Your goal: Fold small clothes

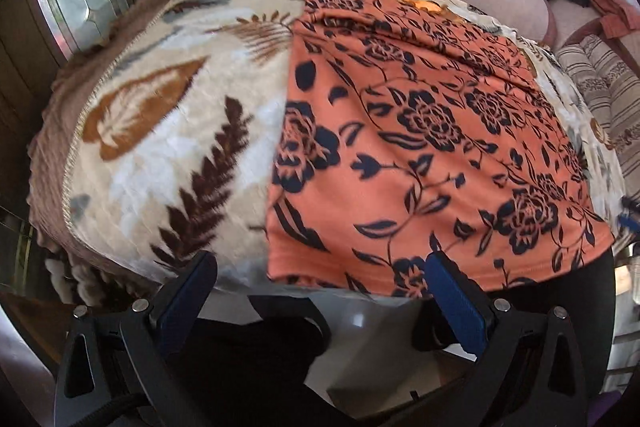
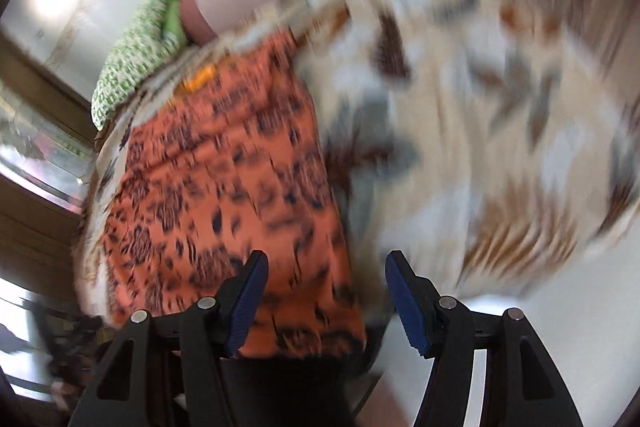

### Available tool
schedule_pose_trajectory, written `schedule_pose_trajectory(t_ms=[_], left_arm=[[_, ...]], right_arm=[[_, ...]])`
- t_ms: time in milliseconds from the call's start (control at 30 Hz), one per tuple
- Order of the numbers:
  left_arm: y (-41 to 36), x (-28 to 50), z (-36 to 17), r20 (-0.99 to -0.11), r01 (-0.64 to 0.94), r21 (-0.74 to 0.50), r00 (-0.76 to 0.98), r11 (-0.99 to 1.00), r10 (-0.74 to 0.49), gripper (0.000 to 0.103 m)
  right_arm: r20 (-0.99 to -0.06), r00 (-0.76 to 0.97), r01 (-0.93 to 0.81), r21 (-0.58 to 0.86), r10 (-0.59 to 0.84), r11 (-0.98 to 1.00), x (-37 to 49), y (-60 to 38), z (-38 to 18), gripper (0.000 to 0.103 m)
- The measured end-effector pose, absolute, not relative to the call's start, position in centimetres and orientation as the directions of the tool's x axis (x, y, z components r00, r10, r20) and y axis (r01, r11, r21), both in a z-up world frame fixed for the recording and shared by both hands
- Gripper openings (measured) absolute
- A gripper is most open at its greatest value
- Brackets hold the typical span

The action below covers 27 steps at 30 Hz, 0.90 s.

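**Both tools poised at the near hem**

I see the orange cloth garment with black flower print (image 1: 432,131) lying flat on the cream leaf-patterned fleece blanket (image 1: 168,115), its long axis running away from me. Its near hem sits just ahead of my left tool (image 1: 320,267), toward that tool's right finger, and ahead-left of my right tool (image 2: 326,267). Both tools gape wide, holding nothing. The right view is blurred.

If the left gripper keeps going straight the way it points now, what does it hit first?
Probably the near hem of the orange cloth with dark blue flowers, or the cream leaf-patterned fleece blanket beside it; the open left gripper straddles that edge, depth unclear.
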<state>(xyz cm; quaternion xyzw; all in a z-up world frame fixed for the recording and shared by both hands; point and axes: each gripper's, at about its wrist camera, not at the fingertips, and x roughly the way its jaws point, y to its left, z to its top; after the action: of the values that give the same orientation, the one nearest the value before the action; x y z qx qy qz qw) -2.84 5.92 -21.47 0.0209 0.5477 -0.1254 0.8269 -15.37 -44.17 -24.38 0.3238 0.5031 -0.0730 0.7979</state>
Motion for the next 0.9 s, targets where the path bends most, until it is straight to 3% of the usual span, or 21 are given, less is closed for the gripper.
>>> schedule_pose_trajectory(t_ms=[133,400,467,500,600,667,700,800,900], left_arm=[[5.3,-2.4,-21.7,-0.908,0.246,-0.132,0.359,0.96,-0.217,0.092],[5.7,-0.8,-21.7,-0.907,0.236,-0.157,0.349,0.959,-0.234,0.09],[6.1,-0.5,-21.4,-0.906,0.229,-0.157,0.353,0.961,-0.232,0.09],[6.3,-0.4,-21.4,-0.907,0.223,-0.155,0.354,0.962,-0.228,0.09],[7.1,-0.2,-21.6,-0.917,0.201,-0.139,0.343,0.97,-0.203,0.09],[7.4,-0.1,-21.8,-0.921,0.19,-0.131,0.339,0.973,-0.19,0.09],[7.4,-0.2,-22.0,-0.923,0.192,-0.133,0.334,0.972,-0.192,0.087],[6.8,-0.4,-22.8,-0.932,0.219,-0.117,0.311,0.969,-0.183,0.063],[7.0,0.1,-23.8,-0.935,0.202,-0.128,0.301,0.971,-0.185,0.058]], right_arm=[[-0.806,0.44,0.508,0.586,0.395,0.631,-16.7,-44.8,-29.7,0.065],[-0.693,0.461,0.599,0.704,0.554,0.382,-17.6,-45.0,-36.1,0.064],[-0.626,0.505,0.587,0.754,0.594,0.295,-18.0,-44.7,-36.8,0.048],[-0.6,0.52,0.569,0.774,0.608,0.277,-17.9,-44.5,-36.7,0.035],[-0.629,0.521,0.529,0.769,0.577,0.36,-17.3,-43.8,-34.6,0.022],[-0.622,0.544,0.503,0.779,0.562,0.375,-17.0,-43.8,-33.2,0.021],[-0.624,0.555,0.498,0.779,0.55,0.381,-17.0,-44.0,-32.7,0.021],[-0.638,0.572,0.496,0.77,0.516,0.402,-17.0,-44.9,-31.8,0.021],[-0.636,0.574,0.51,0.77,0.515,0.383,-17.4,-45.6,-32.1,0.021]])
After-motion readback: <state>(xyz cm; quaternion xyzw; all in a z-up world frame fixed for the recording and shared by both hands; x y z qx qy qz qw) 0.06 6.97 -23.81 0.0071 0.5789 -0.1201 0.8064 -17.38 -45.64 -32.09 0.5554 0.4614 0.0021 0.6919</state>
